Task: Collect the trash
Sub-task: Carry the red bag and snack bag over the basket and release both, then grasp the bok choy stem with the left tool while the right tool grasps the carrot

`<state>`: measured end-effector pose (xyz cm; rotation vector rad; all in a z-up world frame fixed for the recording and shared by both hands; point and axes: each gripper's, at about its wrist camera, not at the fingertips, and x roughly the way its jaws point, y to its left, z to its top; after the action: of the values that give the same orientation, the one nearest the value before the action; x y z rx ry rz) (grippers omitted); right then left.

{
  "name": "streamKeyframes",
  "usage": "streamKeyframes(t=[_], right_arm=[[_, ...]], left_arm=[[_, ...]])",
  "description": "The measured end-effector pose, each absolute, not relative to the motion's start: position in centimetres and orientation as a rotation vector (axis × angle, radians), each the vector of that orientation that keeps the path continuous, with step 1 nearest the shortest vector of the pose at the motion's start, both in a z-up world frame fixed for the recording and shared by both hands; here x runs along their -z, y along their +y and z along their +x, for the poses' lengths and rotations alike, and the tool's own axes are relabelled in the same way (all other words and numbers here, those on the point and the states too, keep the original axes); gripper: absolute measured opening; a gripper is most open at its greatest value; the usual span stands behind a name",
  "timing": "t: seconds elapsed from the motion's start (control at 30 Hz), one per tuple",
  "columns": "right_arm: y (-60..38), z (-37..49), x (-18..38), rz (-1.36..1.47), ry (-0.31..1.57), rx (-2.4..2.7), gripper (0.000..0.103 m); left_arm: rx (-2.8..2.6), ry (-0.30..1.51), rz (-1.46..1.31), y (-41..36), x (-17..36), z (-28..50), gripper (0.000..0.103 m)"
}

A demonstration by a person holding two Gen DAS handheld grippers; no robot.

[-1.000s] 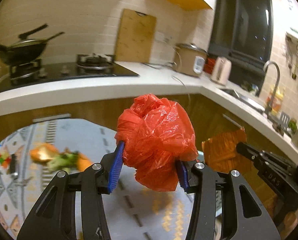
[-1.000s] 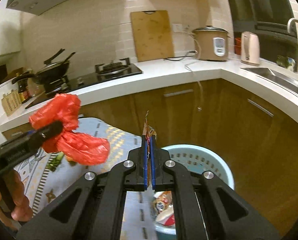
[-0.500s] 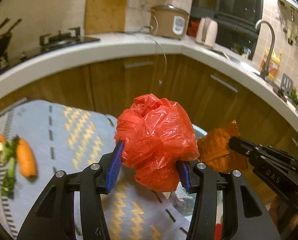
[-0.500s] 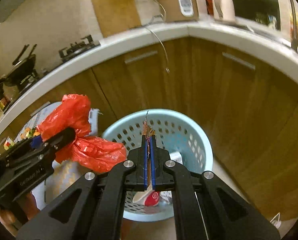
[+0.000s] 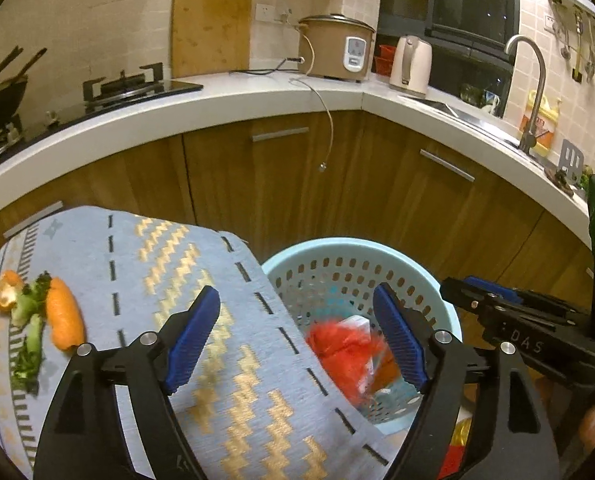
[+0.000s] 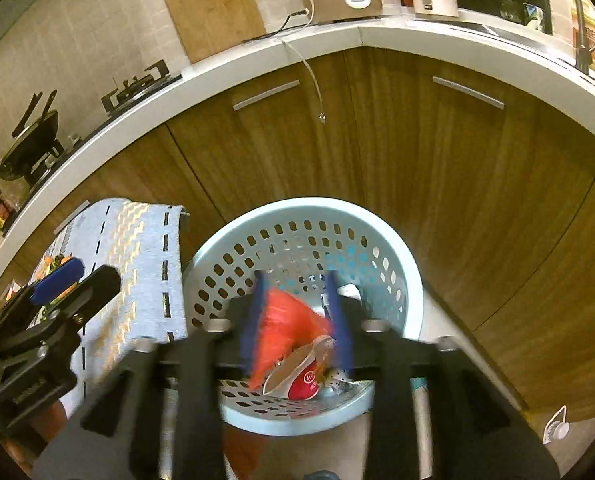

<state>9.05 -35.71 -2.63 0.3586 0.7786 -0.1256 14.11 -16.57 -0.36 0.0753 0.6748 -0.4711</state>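
Observation:
A light blue perforated basket (image 5: 337, 256) stands on the floor by the wooden cabinets; it also shows in the right wrist view (image 6: 401, 272). A crumpled red plastic bag (image 5: 341, 350) lies blurred inside it, and shows between the fingers in the right wrist view (image 6: 285, 320) with a red-and-white wrapper (image 6: 303, 376). My left gripper (image 5: 297, 340) is open and empty above the table edge and basket. My right gripper (image 6: 295, 320) is open, blurred, above the basket.
A blue patterned cloth (image 5: 169, 280) covers a table left of the basket. Orange peel and green vegetable scraps (image 5: 37, 320) lie at its left. The white counter (image 5: 257, 100) holds a rice cooker (image 5: 335, 48), kettle and cutting board. A cord hangs down the cabinet.
My left gripper has opened and the red bag has dropped into the basket. My right gripper has opened and let go of its orange-brown wrapper. Both moved over the basket.

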Motion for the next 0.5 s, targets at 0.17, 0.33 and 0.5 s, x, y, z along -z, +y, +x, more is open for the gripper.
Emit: streamKeyframes(t=[0.17, 0.33, 0.5], right_arm=[[-35.2, 8.6, 1.5, 0.358, 0.746, 0.117, 0.047], [-33.5, 8.6, 0.3, 0.333, 0.733, 0.090, 0.047], [-31.3, 9.4, 0.1, 0.364, 0.754, -0.003, 0.047]], left_arm=[[0.437, 0.665, 0.039, -14.3, -0.2, 13.9, 0.078], [0.404, 0.643, -0.001, -11.4, -1.0, 13.4, 0.078], [0.355, 0.625, -0.035, -7.8, -1.7, 12.8, 0.078]])
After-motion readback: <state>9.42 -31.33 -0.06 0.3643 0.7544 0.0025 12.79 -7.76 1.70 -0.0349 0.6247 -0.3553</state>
